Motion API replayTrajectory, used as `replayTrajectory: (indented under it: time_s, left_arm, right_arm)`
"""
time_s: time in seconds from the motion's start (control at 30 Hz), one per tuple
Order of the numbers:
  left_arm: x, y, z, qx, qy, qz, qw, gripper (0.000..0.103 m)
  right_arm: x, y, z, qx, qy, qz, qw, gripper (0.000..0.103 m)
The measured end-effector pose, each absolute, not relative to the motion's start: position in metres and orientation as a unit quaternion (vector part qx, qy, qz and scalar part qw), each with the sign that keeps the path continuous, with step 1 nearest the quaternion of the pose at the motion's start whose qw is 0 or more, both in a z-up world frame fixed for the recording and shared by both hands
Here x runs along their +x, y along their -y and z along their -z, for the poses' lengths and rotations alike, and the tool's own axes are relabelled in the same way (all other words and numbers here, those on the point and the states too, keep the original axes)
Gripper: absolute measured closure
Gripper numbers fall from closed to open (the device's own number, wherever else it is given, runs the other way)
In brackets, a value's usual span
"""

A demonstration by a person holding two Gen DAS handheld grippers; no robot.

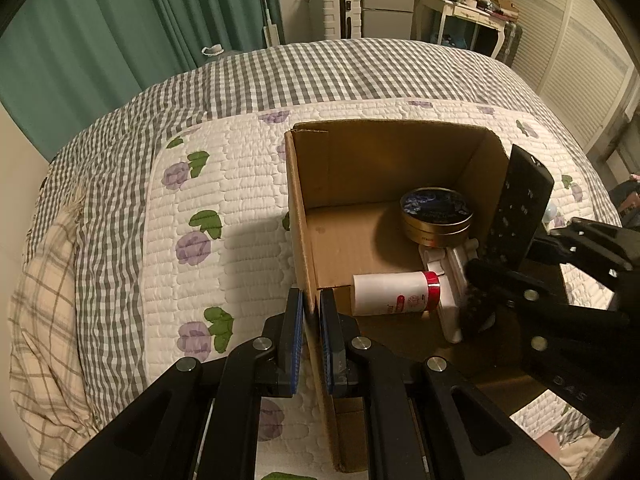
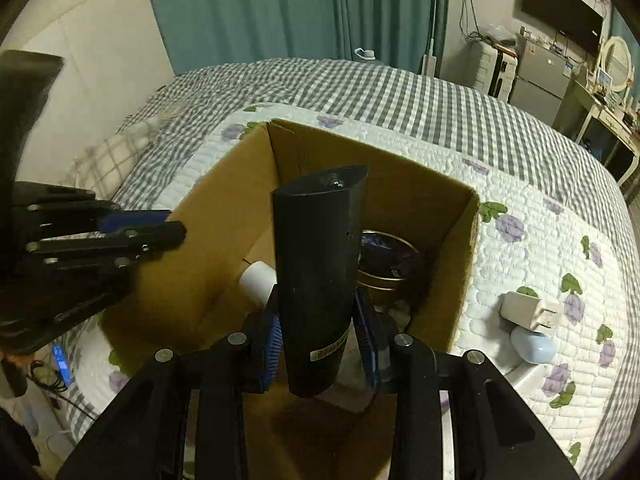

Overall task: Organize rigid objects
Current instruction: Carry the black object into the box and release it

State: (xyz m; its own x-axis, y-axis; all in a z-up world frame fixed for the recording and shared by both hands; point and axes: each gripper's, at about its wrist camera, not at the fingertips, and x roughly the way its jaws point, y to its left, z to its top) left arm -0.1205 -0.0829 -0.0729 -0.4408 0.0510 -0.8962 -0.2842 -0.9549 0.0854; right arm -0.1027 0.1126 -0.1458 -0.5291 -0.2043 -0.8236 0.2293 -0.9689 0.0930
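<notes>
Two tongs busy: left tongs [image 1: 311, 322] clenched on the cardboard box [image 1: 298, 208] wall, right tongs [image 2: 318, 320] grasping the remote [image 2: 320, 256] above the box's 6 o'clock side; released tilted, it might hit the tin [image 1: 436, 210].

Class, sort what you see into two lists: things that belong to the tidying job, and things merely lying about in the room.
Part of the job:
brown cardboard box
black remote control, in the right gripper
round dark tin
white bottle with red cap
white plug adapter
pale blue oval case
left gripper, its jaws on the box wall

Lying about:
white suitcase
small grey fridge
</notes>
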Motion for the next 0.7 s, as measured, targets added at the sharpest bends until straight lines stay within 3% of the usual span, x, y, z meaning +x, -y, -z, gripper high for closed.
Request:
replayTrajectory:
  time_s: [0.27,0.37,0.53,0.7]
  left_arm:
    - [-0.119,0.083,0.074,-0.516,-0.113,-0.843,0.099,0.095]
    - [-0.119,0.083,0.074,-0.516,-0.113,-0.843,0.099,0.095]
    - [-0.118,0.083,0.074,-0.517,-0.106,-0.843,0.102,0.095]
    - [-0.117,0.082,0.074,-0.517,-0.11,-0.843,0.098,0.095]
  right_arm:
    - [-0.105,-0.11,0.141,0.448,-0.026,0.888,0.103,0.07]
    - [-0.105,-0.119,0.137,0.443,-0.01,0.89,0.107,0.04]
    - [-0.08,-0.146,0.104,0.41,0.005,0.908,0.087,0.03]
    - [-0.043,-0.193,0.065,0.355,0.044,0.932,0.053,0.01]
